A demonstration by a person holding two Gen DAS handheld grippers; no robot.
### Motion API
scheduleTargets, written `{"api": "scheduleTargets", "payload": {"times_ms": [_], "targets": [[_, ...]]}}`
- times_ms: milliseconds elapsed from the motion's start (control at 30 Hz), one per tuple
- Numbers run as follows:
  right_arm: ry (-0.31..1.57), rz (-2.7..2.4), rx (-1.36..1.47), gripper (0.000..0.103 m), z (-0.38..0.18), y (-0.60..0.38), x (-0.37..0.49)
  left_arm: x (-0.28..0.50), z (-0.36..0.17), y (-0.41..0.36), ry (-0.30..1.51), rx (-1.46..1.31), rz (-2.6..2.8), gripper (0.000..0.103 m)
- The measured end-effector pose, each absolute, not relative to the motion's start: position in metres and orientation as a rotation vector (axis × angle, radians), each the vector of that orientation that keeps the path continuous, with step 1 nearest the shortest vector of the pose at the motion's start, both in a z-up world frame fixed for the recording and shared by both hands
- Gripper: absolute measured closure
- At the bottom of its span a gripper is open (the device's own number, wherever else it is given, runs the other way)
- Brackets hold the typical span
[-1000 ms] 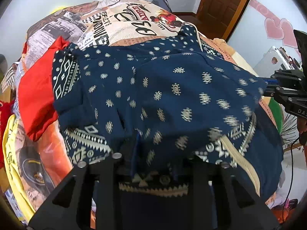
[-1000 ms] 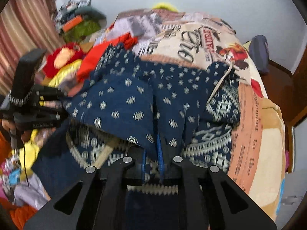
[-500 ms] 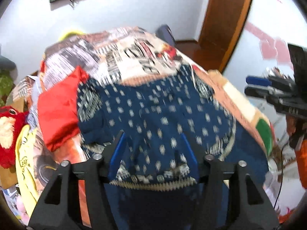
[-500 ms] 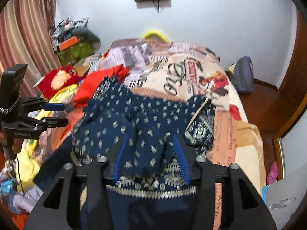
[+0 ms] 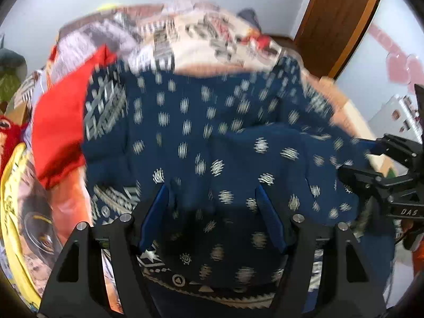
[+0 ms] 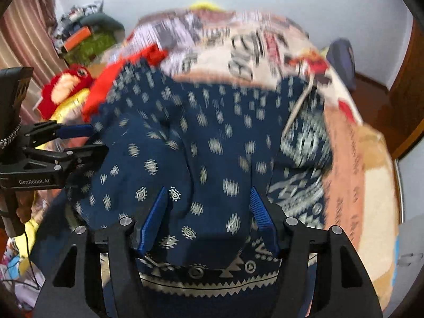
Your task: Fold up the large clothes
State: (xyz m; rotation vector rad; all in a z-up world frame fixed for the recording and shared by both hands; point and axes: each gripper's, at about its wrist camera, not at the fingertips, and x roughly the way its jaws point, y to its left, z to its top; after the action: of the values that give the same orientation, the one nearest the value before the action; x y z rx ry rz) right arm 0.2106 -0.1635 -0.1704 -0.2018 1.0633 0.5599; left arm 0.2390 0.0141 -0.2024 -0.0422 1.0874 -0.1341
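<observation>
Bed with newsprint-patterned cover (image 6: 352,159): navy cotton garment with white motifs (image 6: 212,143) lies heaped. Left gripper (image 5: 212,206) and right gripper (image 6: 208,209) spread, fabric between. Soft, light, floppy; grip the patterned hem.

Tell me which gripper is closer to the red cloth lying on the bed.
Left. The left gripper is over the blue garment on the side where the red cloth lies; the right gripper is farther across the garment, toward the door side.

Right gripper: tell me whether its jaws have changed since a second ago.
Yes. The right gripper was clamped on the navy patterned garment; now its jaws stand wide apart, fabric lying loose between them.
</observation>
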Motion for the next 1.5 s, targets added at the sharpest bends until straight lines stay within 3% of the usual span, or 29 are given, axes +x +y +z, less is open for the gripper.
{"api": "scheduleTargets", "payload": {"times_ms": [267,633,733,1000,1300,1500], "targets": [[1.159,0.562,-0.101,0.041,-0.187,-0.194,0.217,0.231,-0.213,0.018,1.08,-0.016,-0.133,0.033],[0.931,0.487,0.06,0.04,-0.108,-0.245,0.246,0.244,-0.146,0.109,0.908,-0.164,0.019,0.031],[0.885,0.46,0.11,0.032,-0.099,-0.252,0.264,0.249,-0.147,0.142,0.904,-0.218,0.082,0.031],[0.948,0.357,0.202,0.029,-0.136,-0.271,0.308,0.266,-0.197,0.197,0.991,-0.466,0.129,0.031],[1.131,0.296,0.255,0.029,-0.208,-0.282,0.342,0.293,-0.269,0.196,1.098,-0.651,0.085,0.031],[1.137,0.389,0.248,0.032,-0.219,-0.267,0.359,0.303,-0.292,0.199,1.095,-0.803,0.021,0.031]]}}
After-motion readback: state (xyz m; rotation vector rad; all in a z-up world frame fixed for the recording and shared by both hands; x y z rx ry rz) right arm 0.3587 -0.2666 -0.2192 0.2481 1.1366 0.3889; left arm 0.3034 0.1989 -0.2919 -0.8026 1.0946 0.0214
